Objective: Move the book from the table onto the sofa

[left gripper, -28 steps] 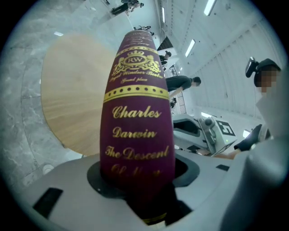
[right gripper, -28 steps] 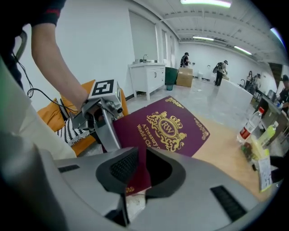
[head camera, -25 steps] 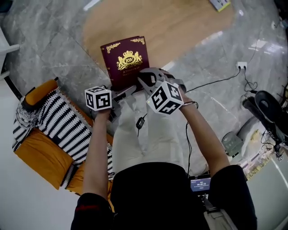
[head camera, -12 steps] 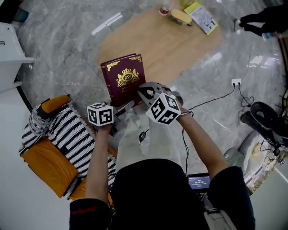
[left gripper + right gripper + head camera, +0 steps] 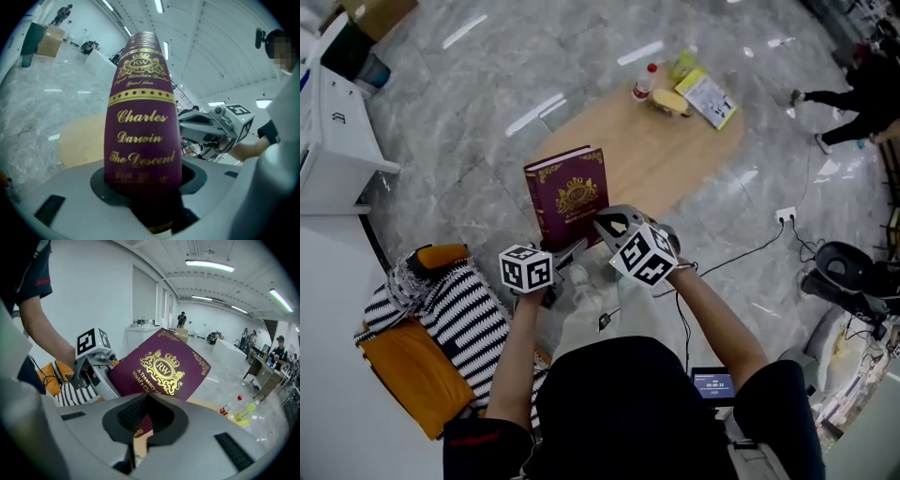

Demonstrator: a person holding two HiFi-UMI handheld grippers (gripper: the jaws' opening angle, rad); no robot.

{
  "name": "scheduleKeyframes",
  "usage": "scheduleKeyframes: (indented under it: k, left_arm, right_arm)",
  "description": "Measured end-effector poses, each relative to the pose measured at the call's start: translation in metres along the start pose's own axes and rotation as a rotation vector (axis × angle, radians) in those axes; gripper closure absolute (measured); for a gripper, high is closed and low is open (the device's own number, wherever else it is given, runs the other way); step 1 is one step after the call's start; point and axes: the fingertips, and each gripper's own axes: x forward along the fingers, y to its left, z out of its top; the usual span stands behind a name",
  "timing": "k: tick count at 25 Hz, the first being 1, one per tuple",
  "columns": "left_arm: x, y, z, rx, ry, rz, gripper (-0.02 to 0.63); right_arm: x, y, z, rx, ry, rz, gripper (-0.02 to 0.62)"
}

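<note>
Hanging in mid-air between two grippers: book (image 5: pixel 572 195), dark red with gold print. Its front cover tilts up toward the head camera and its lower edge is nearest the person.

- Edges and room: in the head view the book's far half overlaps the near rim of the oval wooden table (image 5: pixel 675 155). The wood around it is bare. A bottle (image 5: pixel 645 82), some yellow items and a booklet (image 5: pixel 708 97) crowd the table's far end, well apart from the book. The sofa (image 5: pixel 412 366) has an orange seat under a black-and-white striped blanket (image 5: pixel 459 314). It sits at the lower left beside the person's left arm, apart from the book. Grey marble floor (image 5: pixel 459 141) lies open between table and sofa.
- View differences: the left gripper view alone shows the spine, standing upright out of the jaws with gold lettering. The right gripper view alone shows the cover's crowned crest close up. The head view alone shows the cable and socket (image 5: pixel 785 214) on the floor to the right.
- Left gripper (image 5: pixel 567 251): jaws roughly half apart, clamped across the thick spine at the book's lower end.
- Right gripper (image 5: pixel 605 225): jaws almost together, pinching a thin edge of the cover at the lower corner.
</note>
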Motion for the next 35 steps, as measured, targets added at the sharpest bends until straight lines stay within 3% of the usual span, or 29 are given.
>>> scheduleKeyframes:
  k: [11,16,21,27,31,35]
  left_arm:
    - [-0.082,-0.045,0.085,0.187,-0.137,0.079,0.362]
    - [-0.115,-0.068,0.13,0.304,-0.231,0.133,0.362]
    - [-0.153,-0.089,0.175,0.351,-0.3,0.147,0.363]
    - [-0.152,-0.092,0.184,0.392,-0.344,0.168,0.362]
    - [-0.15,-0.097,0.187,0.373,-0.406,0.204,0.362]
    - [-0.152,-0.106,0.188,0.378,-0.464,0.291,0.362]
  right_arm:
    - [-0.06,-0.005,0.09,0.105,-0.197,-0.073,0.578]
    - [-0.08,-0.016,0.13,0.113,-0.281,-0.109,0.578]
    - [-0.096,-0.016,0.184,0.099,-0.356,-0.117,0.578]
    - [-0.092,-0.016,0.186,0.046,-0.398,-0.125,0.578]
    - [-0.096,-0.019,0.187,0.03,-0.443,-0.076,0.578]
    - [-0.104,-0.018,0.192,-0.039,-0.486,-0.009,0.578]
